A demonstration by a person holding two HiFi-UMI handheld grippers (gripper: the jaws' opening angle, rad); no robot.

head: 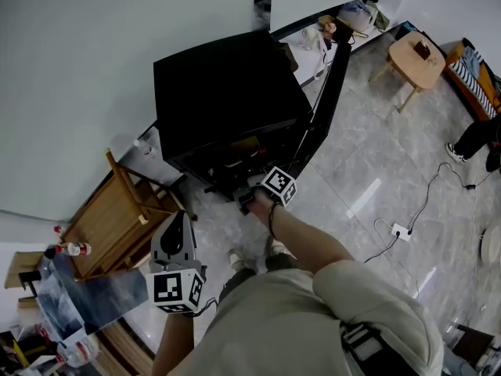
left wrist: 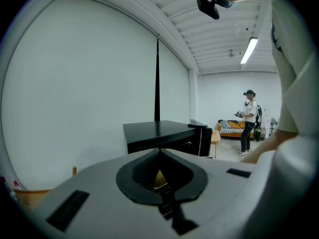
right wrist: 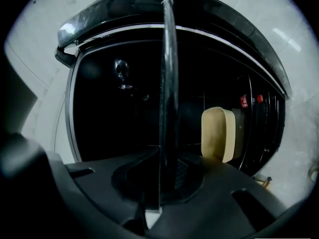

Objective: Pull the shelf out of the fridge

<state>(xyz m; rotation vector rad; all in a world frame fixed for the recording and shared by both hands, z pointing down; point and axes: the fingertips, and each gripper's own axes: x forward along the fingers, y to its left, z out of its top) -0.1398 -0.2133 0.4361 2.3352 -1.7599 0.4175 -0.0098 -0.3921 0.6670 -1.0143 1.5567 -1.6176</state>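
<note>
The black fridge [head: 227, 92] stands against the wall with its door [head: 329, 92] swung open to the right. My right gripper [head: 249, 198] reaches into the fridge's open front. In the right gripper view the thin dark shelf [right wrist: 168, 83] runs edge-on straight out from the right gripper [right wrist: 162, 168], whose jaws are shut on its front edge. A beige container [right wrist: 219, 133] sits inside the fridge, right of the shelf. My left gripper [head: 176, 229] hangs low at the left, away from the fridge. The left gripper [left wrist: 159, 156] is shut with nothing in it, and the fridge [left wrist: 159, 136] lies beyond it.
A wooden chair [head: 117, 218] stands left of the fridge, close to my left gripper. A power strip [head: 401, 230] and its cable lie on the tiled floor to the right. A round wooden table [head: 415, 57] is at the far right. A person [left wrist: 248, 121] stands across the room.
</note>
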